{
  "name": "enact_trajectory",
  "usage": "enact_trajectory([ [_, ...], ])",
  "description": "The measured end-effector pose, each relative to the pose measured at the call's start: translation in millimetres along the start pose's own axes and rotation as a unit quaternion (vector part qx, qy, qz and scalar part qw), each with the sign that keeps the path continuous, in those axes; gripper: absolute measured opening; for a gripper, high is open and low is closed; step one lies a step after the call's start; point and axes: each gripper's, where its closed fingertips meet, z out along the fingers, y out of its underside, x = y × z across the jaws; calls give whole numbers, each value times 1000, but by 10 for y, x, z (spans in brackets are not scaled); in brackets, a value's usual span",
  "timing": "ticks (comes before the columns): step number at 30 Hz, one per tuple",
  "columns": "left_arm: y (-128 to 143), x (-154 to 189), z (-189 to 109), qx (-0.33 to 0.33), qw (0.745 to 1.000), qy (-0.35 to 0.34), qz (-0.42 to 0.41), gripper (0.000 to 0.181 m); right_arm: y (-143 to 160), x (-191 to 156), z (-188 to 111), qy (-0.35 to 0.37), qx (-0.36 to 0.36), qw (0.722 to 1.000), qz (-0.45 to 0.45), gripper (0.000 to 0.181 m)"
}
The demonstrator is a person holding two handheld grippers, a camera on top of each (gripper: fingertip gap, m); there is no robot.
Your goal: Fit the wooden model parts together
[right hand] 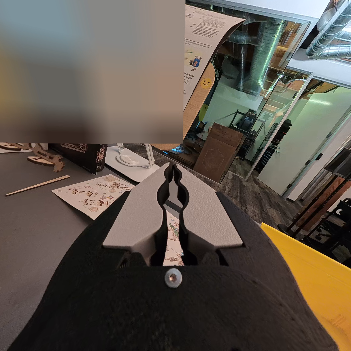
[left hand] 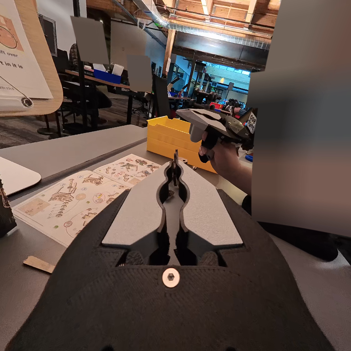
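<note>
On the grey worktop (left hand: 79, 144), from left: black box (right hand: 81, 156), loose wooden model parts (right hand: 45, 159), thin wooden strip (right hand: 38, 185), open instruction sheet (left hand: 76, 199). Centre: left hand-held gripper (left hand: 175, 167), fingers pressed onto a thin dark wooden piece (left hand: 176, 167) standing upright at the tips. Right: yellow bin (left hand: 171, 136); right hand-held gripper (right hand: 173, 167) raised beside it, fingers nearly together, tips empty.

An open instruction booklet (left hand: 76, 197) is lying flat on the grey desk (left hand: 66, 144), with a yellow bin (left hand: 169, 138) sitting beyond it near the far edge. A black box (right hand: 79, 155) is standing beside a white lamp base (right hand: 131, 161). A cardboard carton (right hand: 216, 152) is leaning against the glass wall (right hand: 247, 95).
</note>
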Motion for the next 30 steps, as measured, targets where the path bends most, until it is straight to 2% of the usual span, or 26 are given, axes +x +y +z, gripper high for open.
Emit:
enact_trajectory([
  [6,15,-20,8,-1,1000,-4,-10,0,-5,8,-3,2,1,1000,0,0],
  [9,-34,-31,-4,21,999,3,-48,0,-8,6,-3,1,2,1000,1,0],
  [12,-14,-147,-22,23,997,-21,-75,0,1,-5,2,-2,-1,1000,1,0],
  [30,75,-260,-31,6,994,-37,-101,0,12,40,-2,7,-2,1000,9,0],
])
